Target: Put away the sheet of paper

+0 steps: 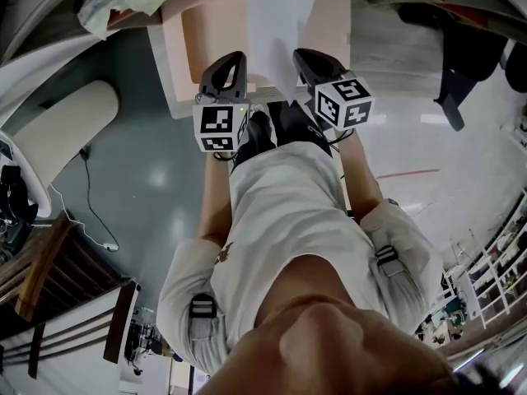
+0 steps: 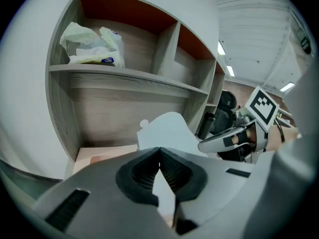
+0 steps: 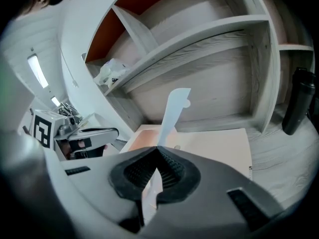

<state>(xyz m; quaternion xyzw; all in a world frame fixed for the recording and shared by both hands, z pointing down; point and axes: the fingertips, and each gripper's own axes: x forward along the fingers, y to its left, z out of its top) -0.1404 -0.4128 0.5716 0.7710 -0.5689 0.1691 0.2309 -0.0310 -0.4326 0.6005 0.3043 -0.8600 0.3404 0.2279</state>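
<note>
The sheet of paper [image 1: 277, 25] is held at its near edge by both grippers, one at each side; in the head view it reaches away from the person over a pale pink board [image 1: 210, 33], and a good part of that board shows past its left edge.

The left gripper [image 1: 235, 58] has its jaws pressed together on the sheet; in the left gripper view the ribbed pads [image 2: 172, 169] meet at their tips [image 2: 159, 151], and the white sheet [image 2: 167, 131] rises beyond them and shows again in the gap below them.

The right gripper [image 1: 305, 56] is likewise closed fully on the paper; in the right gripper view its tips [image 3: 158, 151] pinch the sheet [image 3: 174, 108], which is seen nearly edge-on and stands up from the jaws as a narrow pale strip.

Each gripper shows in the other's view, near and level with it: the right one [image 2: 224, 141] beside the sheet's right edge, the left one [image 3: 94, 133] off to the left.

The pink board [image 3: 214, 143] lies flat at the foot of a pale wooden shelf unit [image 3: 199, 39]; a crumpled plastic bag [image 2: 92, 46] sits in the unit's upper left compartment; a black bottle [image 3: 298, 106] stands upright at the right of the unit, apart from the board.
</note>
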